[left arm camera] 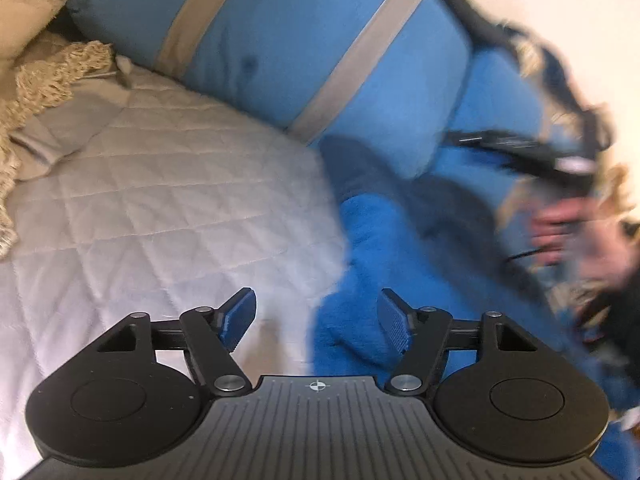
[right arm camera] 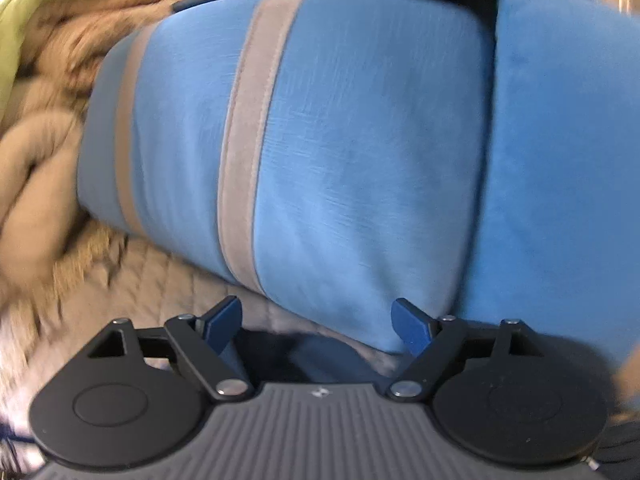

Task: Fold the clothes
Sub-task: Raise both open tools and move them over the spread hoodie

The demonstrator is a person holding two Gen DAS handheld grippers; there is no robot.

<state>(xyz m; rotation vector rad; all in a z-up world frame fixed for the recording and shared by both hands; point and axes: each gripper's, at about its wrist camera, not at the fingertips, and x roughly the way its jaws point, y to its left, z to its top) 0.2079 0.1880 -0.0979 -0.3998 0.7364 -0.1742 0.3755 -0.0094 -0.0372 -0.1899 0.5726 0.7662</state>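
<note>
— Where are you standing with the fold?

— I am holding both jaws wide with nothing between them: my left gripper (left arm camera: 316,316) is hovering over the bright blue fleece garment (left arm camera: 380,248), bunched on the white quilted bedspread (left arm camera: 160,200) beside the blue velvet cushion (left arm camera: 280,40).

— And the right?

— My right gripper (right arm camera: 318,326) is facing that cushion, grey-striped. I am judging the plush pile slippery, so I am planning a deep bite at the hem.

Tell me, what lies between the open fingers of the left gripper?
In the left wrist view, the left gripper holds nothing. Between its fingers show the white quilted cover and the edge of the fluffy blue garment lying beyond.
</note>
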